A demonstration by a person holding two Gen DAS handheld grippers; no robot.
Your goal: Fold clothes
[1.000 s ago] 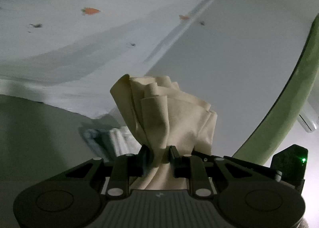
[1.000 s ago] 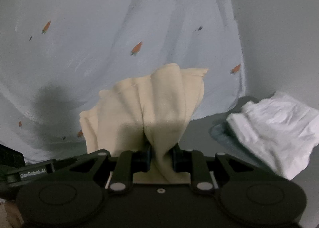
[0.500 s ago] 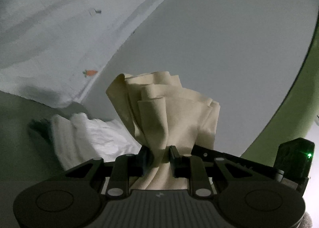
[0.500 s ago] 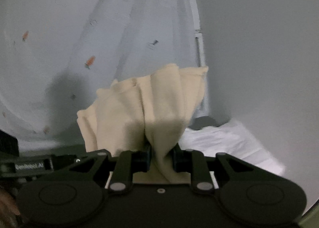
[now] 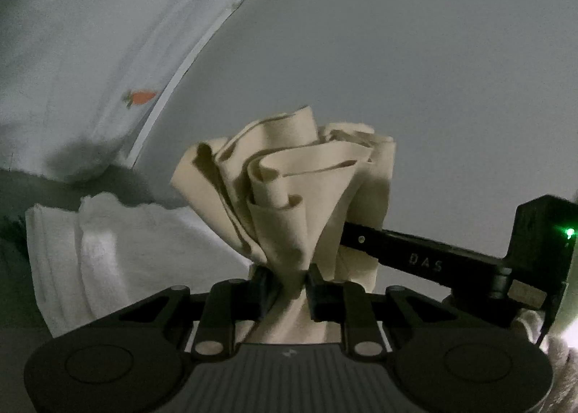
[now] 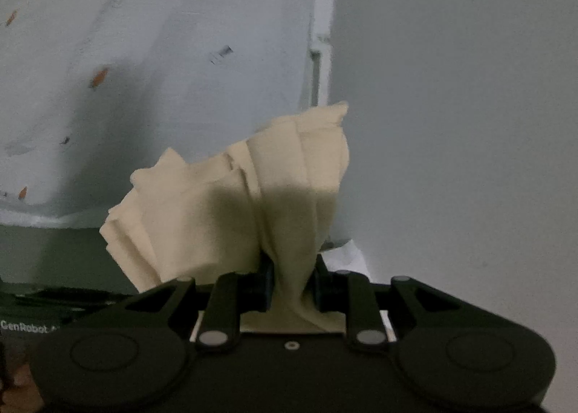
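A cream cloth garment [image 5: 289, 192] is bunched up and pinched in my left gripper [image 5: 287, 277], which is shut on it. The same cream garment [image 6: 253, 196] is also pinched in my right gripper [image 6: 290, 279], which is shut on it. Both hold the cloth up in the air, its folds fanning out above the jaws. The right gripper's body [image 5: 451, 261] shows close at the right of the left wrist view.
A folded white garment [image 5: 108, 254] lies at the lower left on a dark green surface [image 5: 14, 268]; a corner of it shows in the right wrist view [image 6: 348, 256]. A white sheet with small carrot prints [image 5: 72, 52] hangs behind. A plain grey wall [image 5: 397, 70] fills the right.
Both grippers have swung with the cream cloth toward the plain wall. The white folded garment has slid left in the left view and almost out of sight in the right view. The grippers are closer together.
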